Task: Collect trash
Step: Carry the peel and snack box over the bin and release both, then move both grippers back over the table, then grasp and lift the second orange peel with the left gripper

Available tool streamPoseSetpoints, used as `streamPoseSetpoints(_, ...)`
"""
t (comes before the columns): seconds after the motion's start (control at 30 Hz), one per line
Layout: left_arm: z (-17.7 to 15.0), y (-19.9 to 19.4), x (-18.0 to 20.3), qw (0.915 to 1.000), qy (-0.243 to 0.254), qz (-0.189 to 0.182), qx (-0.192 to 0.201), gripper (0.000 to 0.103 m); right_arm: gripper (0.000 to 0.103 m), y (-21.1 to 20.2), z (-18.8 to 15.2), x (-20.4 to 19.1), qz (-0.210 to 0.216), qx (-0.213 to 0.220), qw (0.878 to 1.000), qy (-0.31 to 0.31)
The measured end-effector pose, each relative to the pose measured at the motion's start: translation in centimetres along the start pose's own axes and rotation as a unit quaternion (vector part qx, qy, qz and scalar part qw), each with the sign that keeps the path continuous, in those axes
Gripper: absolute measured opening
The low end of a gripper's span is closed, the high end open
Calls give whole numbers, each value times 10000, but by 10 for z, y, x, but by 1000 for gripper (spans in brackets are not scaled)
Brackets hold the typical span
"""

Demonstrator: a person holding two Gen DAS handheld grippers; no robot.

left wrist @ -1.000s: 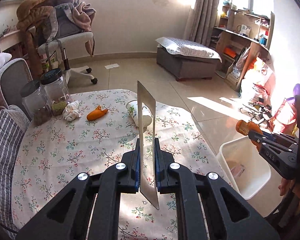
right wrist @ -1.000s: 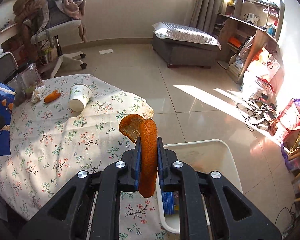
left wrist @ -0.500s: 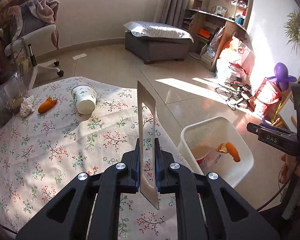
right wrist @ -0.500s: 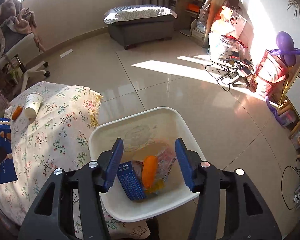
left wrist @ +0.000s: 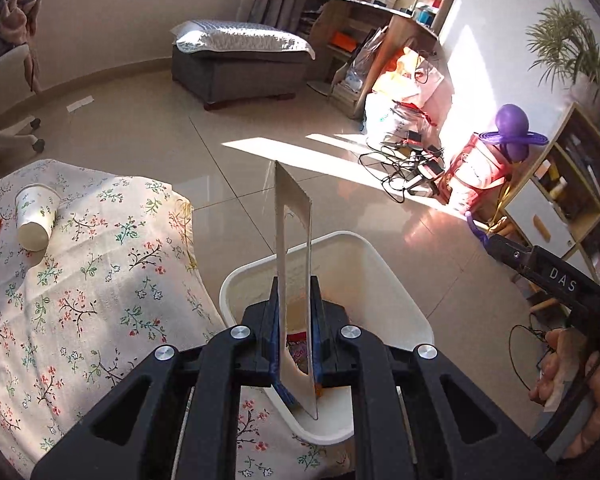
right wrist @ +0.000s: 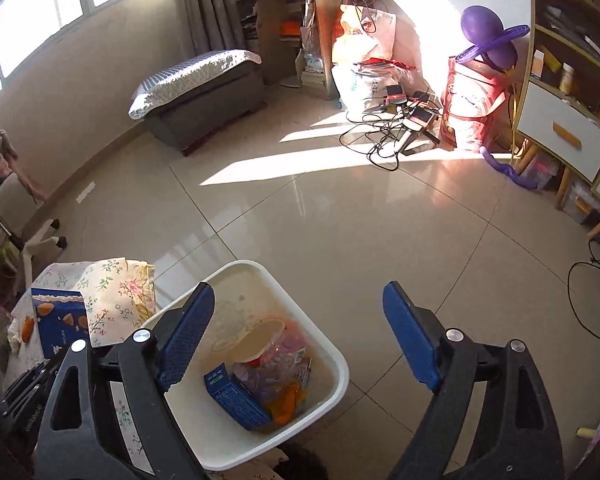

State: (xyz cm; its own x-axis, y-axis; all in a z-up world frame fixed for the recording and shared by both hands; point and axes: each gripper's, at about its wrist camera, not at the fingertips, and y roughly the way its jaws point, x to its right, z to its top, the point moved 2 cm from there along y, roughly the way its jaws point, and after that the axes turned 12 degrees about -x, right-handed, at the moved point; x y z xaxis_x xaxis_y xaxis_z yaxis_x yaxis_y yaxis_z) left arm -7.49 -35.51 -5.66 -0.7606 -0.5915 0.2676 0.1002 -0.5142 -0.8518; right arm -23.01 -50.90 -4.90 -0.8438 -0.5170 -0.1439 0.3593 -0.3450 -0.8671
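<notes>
- We find the left gripper (left wrist: 296, 316) clamped on a flat card (left wrist: 293, 264) — held edge-on, long axis running straight out past the fingertips.
- The bin (left wrist: 396, 276) lies directly beyond and below those fingers; the card's near end already overhangs it. In our judgement, release alone should drop it in.
- The right gripper (right wrist: 300, 344) stands wide open and empty, its left finger over the bin (right wrist: 336, 364) — clearly the farther hand from the card.
- A cup (left wrist: 36, 216) lies on the table, well left of the left fingers.
</notes>
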Motion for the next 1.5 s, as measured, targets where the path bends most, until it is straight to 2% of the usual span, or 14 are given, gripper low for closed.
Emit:
streamPoseSetpoints(0.13,4,18,11,9993,-116,-286,-194,16,89,2,2,9,34,20,9999,132)
streamPoseSetpoints(0.3,0,32,17,9981,-158,-411,-436,21,91,1,2,11,31,52,9998,166)
streamPoseSetpoints(0.33,-1,32,17,9981,-148,-407,-449,32,92,1,2,9,26,61,9999,148)
streamPoseSetpoints(0.37,-2,31,17,9983,-139,-375,-434,49,93,0,2,8,24,67,9999,124)
streamPoseSetpoints(0.47,-4,22,12,9991,-193,-256,-275,72,95,-1,0,1,31,83,10000,39)
streamPoseSetpoints(0.57,-5,14,3,9994,-252,-55,-225,77,96,-2,-1,-5,38,101,9999,-41)
streamPoseSetpoints(0.73,-12,-10,-27,9973,-324,654,15,84,96,-4,-3,-29,7,103,9993,-347)
streamPoseSetpoints(1.0,-28,-44,-108,9853,-681,1553,228,87,96,-11,-25,-112,112,105,9917,-1276)
streamPoseSetpoints(1.27,-28,-61,-238,9646,-1181,2356,-41,87,96,-10,-60,-192,300,-92,9714,-2353)
streamPoseSetpoints(1.5,-12,-54,-357,9509,-1759,2539,-199,87,96,-5,-86,-233,614,-530,9505,-3000)
